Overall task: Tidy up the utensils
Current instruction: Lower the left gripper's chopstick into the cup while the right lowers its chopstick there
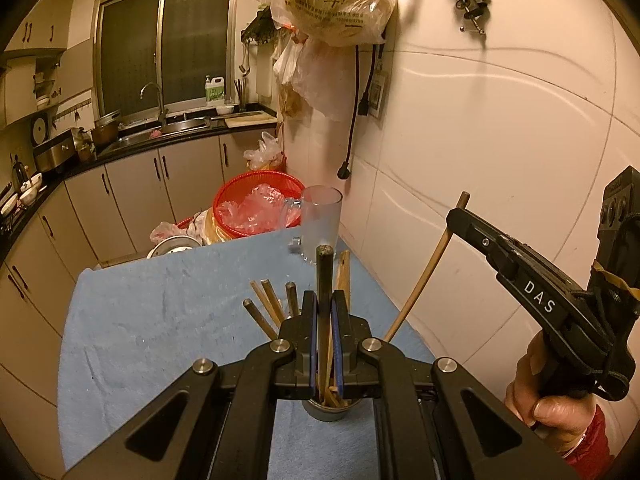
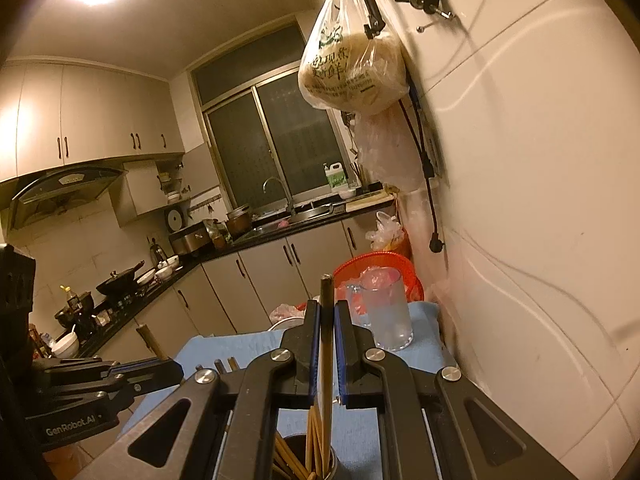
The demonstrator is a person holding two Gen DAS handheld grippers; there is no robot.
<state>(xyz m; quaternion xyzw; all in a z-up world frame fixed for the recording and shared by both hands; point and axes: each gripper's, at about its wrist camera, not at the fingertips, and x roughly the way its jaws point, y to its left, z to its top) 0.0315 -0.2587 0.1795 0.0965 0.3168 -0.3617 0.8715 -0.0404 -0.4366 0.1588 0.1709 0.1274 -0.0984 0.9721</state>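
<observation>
Both grippers are loaded, one stick apiece. The left gripper (image 1: 324, 312) has its blue-padded fingers pinched on a dark, round-ended chopstick (image 1: 323, 276), held upright with its lower end running down into the small round metal cup (image 1: 332, 410) on the blue towel-covered table (image 1: 160, 320). More wooden chopsticks (image 1: 268, 308) fan out of that same cup.

Over to the right gripper (image 2: 328, 316) — jaws pressed tight on a second dark chopstick (image 2: 327, 320), its tip pointing down at the cup's mouth, where the pale sticks are bunched. From the left camera you can see it from the side, slanting in from the right over the table edge.

So the step in hand looks like the drop-off: two chopsticks going into the holder at once. Next it calls for steering each tip clear of the bunch inside, getting the shafts seated against the cup wall, and only then easing the fingers apart — one side first would be wise, since the light cup could tip. The frosted glass mug (image 2: 386, 312) stands well behind, near the wall, out of the way.
</observation>
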